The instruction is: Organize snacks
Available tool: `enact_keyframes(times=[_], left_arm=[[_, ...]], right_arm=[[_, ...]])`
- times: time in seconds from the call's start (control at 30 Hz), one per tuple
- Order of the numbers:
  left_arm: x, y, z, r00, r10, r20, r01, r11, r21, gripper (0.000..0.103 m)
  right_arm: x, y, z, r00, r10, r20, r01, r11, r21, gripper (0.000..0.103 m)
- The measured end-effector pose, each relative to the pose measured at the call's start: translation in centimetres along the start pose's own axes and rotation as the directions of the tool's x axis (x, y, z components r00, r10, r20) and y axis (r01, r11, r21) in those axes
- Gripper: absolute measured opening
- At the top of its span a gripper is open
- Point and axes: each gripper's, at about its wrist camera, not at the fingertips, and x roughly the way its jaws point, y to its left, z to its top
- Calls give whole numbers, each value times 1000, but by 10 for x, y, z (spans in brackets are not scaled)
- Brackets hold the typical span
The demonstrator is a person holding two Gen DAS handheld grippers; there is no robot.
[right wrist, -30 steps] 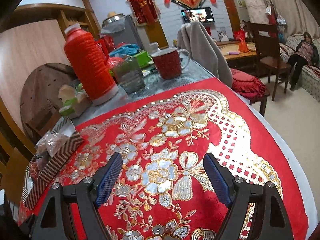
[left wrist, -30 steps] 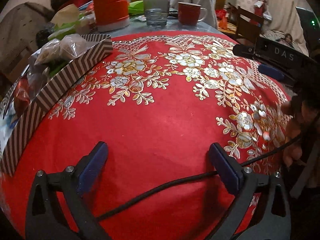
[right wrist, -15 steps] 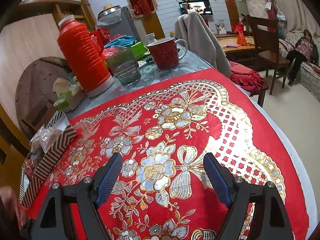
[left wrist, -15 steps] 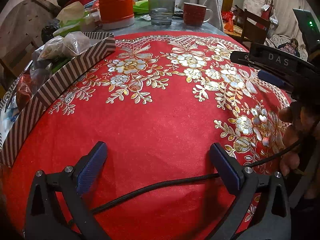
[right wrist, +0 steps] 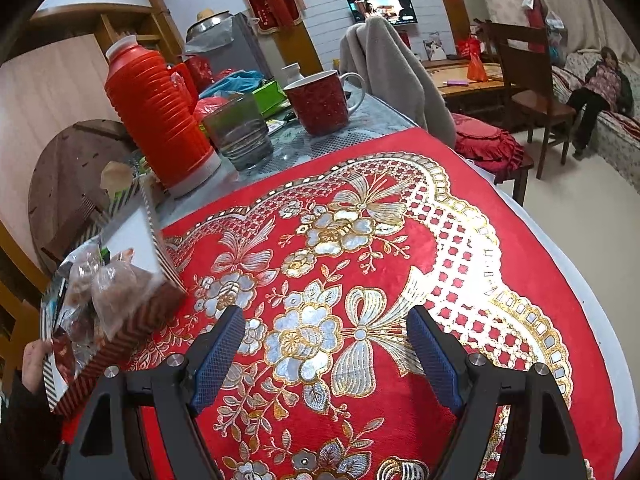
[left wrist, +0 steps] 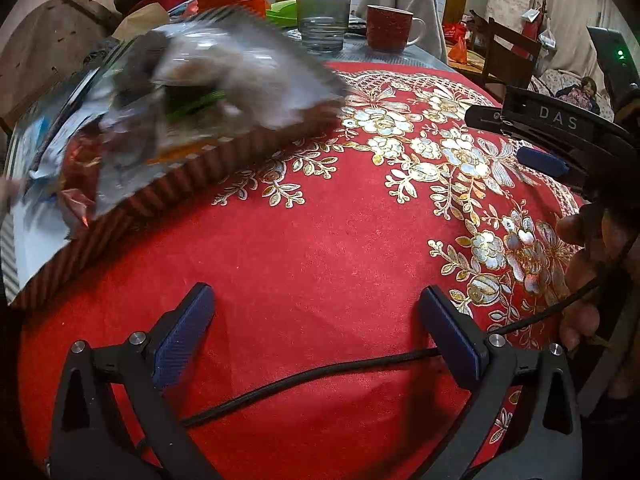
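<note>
A striped cardboard box [left wrist: 192, 172] of snack bags [left wrist: 224, 76] stands at the left edge of the red embroidered cloth [left wrist: 320, 240], blurred and tipped up toward the cloth. The right wrist view shows the same box [right wrist: 132, 332] tilted, clear bags [right wrist: 112, 288] bulging over its near wall, and a hand [right wrist: 34, 360] on its far left side. My left gripper [left wrist: 316, 296] is open over bare cloth, well short of the box. My right gripper [right wrist: 325, 314] is open over the flower pattern with nothing between its fingers [left wrist: 540, 162].
Behind the cloth stand a red thermos [right wrist: 156, 120], a glass [right wrist: 240, 136] and a red mug [right wrist: 320, 104]. A chair draped with a grey garment [right wrist: 392, 68] is at the table's far side. A black cable [left wrist: 320, 372] crosses under my left gripper. A person sits on a sofa [right wrist: 600, 88].
The box has been tipped up at its left side by a hand and leans toward the cloth, its bags shifting. Both grippers have stayed open and nearly still.
</note>
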Motion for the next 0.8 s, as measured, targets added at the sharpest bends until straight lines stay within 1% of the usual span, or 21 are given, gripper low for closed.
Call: enact_keyframes(times=[0.23,0.8], left_arm=[[0,0,0,1000,0,0,0,1000,0,102],[0,0,0,1000,0,0,0,1000,0,103]], right_arm=[[0,-14,1,1000,16,1,-16,997,73,81],[0,-11,1,1000,13,-1,-13,997,75,82]])
